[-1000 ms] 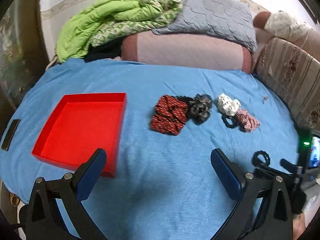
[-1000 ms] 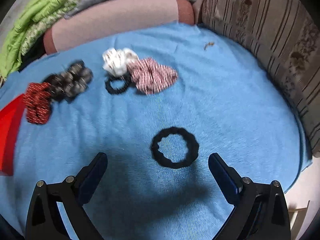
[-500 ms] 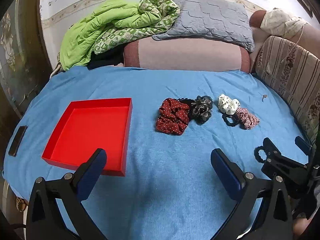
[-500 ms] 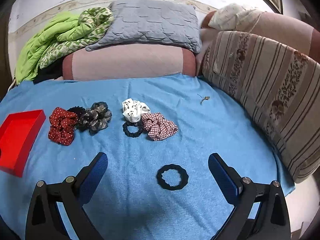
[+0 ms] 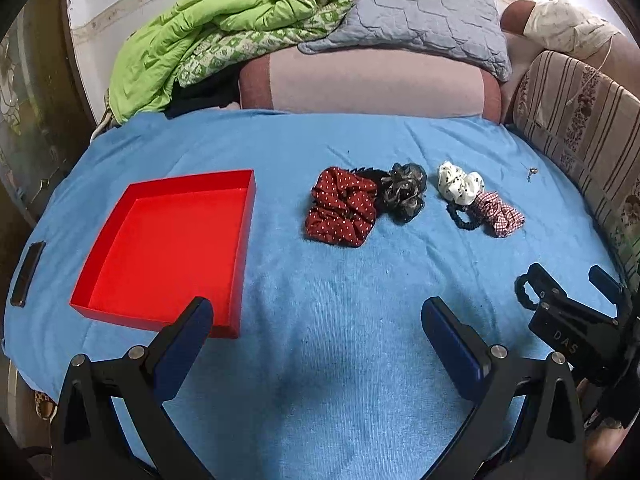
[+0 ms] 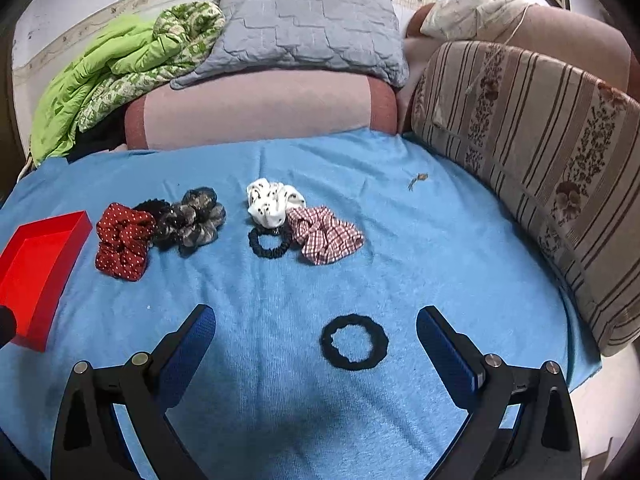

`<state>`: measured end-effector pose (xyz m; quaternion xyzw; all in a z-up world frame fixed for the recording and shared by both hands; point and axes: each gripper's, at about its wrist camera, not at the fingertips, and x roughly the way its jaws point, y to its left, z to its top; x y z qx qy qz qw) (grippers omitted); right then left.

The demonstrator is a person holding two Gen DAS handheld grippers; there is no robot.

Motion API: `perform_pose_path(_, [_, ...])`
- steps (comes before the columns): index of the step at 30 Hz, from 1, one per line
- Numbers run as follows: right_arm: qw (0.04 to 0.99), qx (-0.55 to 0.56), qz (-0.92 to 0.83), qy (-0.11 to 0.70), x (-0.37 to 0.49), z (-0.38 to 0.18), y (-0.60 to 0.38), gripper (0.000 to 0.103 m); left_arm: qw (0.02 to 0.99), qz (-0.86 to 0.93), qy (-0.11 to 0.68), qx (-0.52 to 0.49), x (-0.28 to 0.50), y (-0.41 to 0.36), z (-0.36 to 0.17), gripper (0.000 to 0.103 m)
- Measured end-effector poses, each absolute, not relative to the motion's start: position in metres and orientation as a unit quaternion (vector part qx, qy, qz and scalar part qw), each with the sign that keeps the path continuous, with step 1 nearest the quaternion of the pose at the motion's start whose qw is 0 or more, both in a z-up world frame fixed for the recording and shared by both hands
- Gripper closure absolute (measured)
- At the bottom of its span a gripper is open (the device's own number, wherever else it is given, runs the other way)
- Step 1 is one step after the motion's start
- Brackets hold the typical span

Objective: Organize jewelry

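Left wrist: right claw (image 5: 564,280) hides most of black hair tie (image 5: 522,294).

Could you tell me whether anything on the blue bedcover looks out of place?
One plain black hair tie lies alone near the right gripper, apart from the scrunchie cluster; the red tray holds nothing.

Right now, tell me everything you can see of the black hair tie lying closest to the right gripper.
The black hair tie is a thin closed ring with a wavy, scalloped edge, apparently soft elastic fabric. It lies flat on the blue bedspread, its centre open to the cloth, apart from the other scrunchies farther back. It sits just ahead of the right gripper, between the lines of the wide-open jaws, nearer the right one, touching neither. In the left wrist view the gripper partly hides it.
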<state>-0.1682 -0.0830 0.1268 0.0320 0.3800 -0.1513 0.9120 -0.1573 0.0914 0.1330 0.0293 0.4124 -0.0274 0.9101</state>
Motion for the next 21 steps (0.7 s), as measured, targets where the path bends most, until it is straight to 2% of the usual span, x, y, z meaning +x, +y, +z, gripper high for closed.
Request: perform_pose_path(21, [0.899,0.063,-0.121,0.417,-0.142,0.109,-0.112,0.001,0.896,-0.016,0.443,0.006,-0.116,0.116,0.119,0.0])
